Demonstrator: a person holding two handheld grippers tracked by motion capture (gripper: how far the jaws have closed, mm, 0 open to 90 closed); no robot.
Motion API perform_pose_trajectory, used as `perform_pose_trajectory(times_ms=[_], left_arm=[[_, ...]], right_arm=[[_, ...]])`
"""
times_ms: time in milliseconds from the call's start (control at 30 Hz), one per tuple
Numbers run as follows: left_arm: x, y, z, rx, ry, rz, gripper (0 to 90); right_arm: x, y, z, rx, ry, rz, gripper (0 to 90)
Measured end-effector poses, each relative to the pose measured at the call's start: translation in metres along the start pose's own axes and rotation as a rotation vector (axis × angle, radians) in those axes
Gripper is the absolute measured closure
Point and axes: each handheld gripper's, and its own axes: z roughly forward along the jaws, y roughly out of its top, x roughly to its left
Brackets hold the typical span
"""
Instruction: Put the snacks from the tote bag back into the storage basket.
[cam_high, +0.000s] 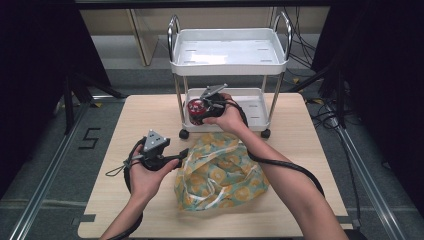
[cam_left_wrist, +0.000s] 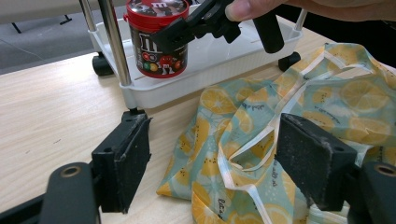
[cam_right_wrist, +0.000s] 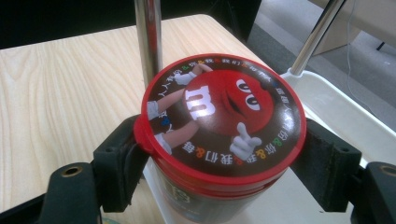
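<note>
Upright at frame centre, lid up, the red candy jar (cam_high: 196, 110) stands on the cart's lower tray (cam_high: 252, 107), clamped by my right hand-held gripper (cam_high: 202, 107); its gripper view shows the lid's cartoon face. My left hand-held gripper (cam_high: 182, 152) gapes empty beside the lemon-print bag (cam_high: 220, 175).

wooden table (cam_high: 140, 112) | black cables (cam_high: 327, 107) on floor right | grey floor (cam_high: 50, 145)

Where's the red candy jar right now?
In the high view, the red candy jar sits at the left end of the white cart's lower tray, beside the chrome post, clamped in the right tongs, just behind the lemon-print bag.
</note>
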Motion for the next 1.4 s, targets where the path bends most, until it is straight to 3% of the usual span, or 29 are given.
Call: perform_pose_trajectory(times_ms=[33, 67, 500, 800, 1267, 1400], left_arm=[[0.000, 0.000, 0.000, 0.000, 0.000, 0.000, 25.3], [0.000, 0.000, 0.000, 0.000, -0.001, 0.000, 25.3], [0.000, 0.000, 0.000, 0.001, -0.001, -0.002, 25.3], [0.000, 0.000, 0.000, -0.001, -0.004, -0.002, 25.3], [0.000, 0.000, 0.000, 0.001, -0.001, 0.009, 25.2], [0.000, 0.000, 0.001, 0.001, -0.001, 0.009, 25.2]], right_arm=[[0.000, 0.000, 0.000, 0.000, 0.000, 0.000, 25.6], [-0.001, 0.000, -0.001, 0.014, -0.033, -0.021, 25.6], [0.000, -0.002, 0.003, 0.013, -0.022, -0.004, 25.6], [-0.001, -0.004, 0.008, 0.014, -0.037, -0.020, 25.6], [0.000, -0.007, 0.014, 0.025, -0.013, -0.014, 25.6], [0.000, -0.008, 0.015, 0.036, -0.025, -0.021, 25.6]])
